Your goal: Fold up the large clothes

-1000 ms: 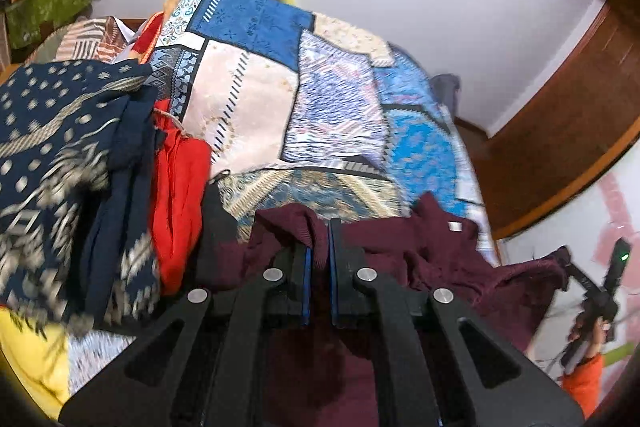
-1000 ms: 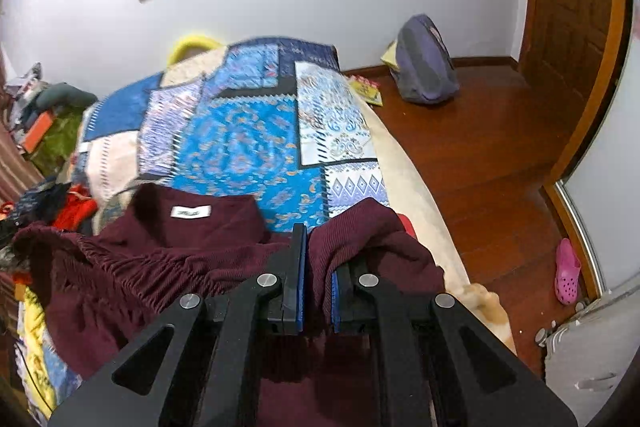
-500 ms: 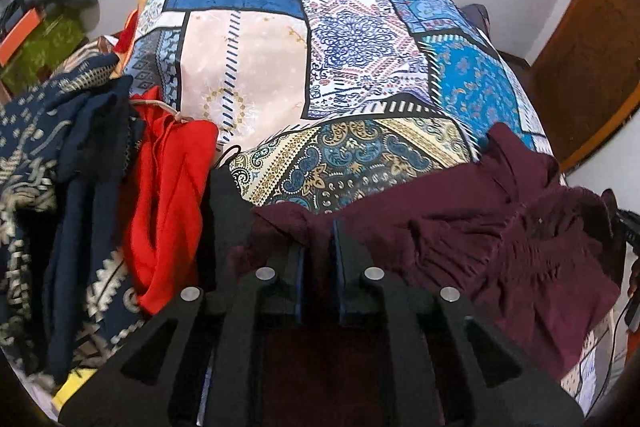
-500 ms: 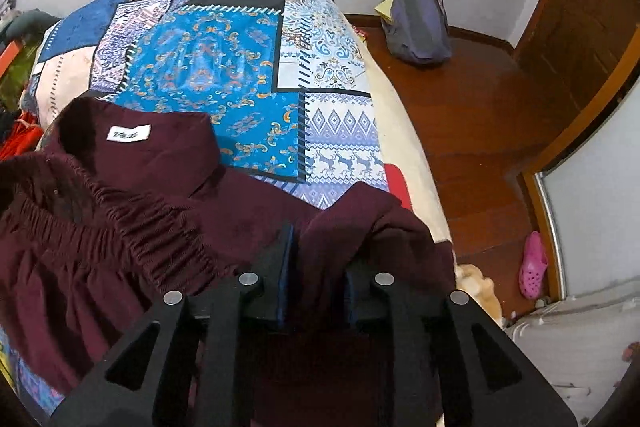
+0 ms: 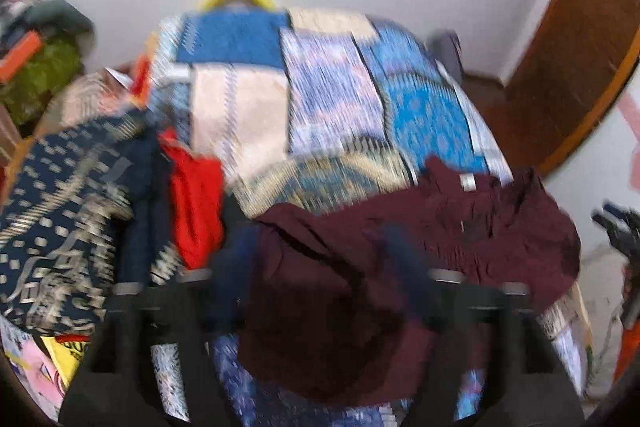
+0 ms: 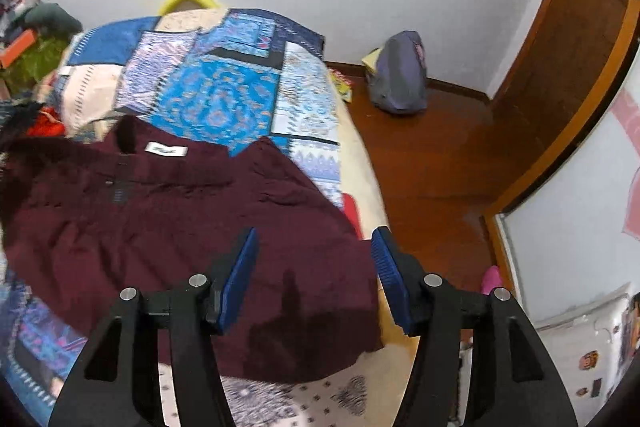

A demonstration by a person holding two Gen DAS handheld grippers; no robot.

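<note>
Maroon garment [image 6: 168, 227] flat at bed's [image 6: 224, 95] near edge, beneath both tongs; right tongs [image 6: 314, 275] and left tongs [image 5: 320, 291] just opened, spread, pinching nothing.

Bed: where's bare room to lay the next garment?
Free: the patchwork cover beyond the maroon garment, up to the far edge by the wall. Crowded: the clothes pile along the left edge. The maroon garment fills the near part, under both open grippers.
</note>
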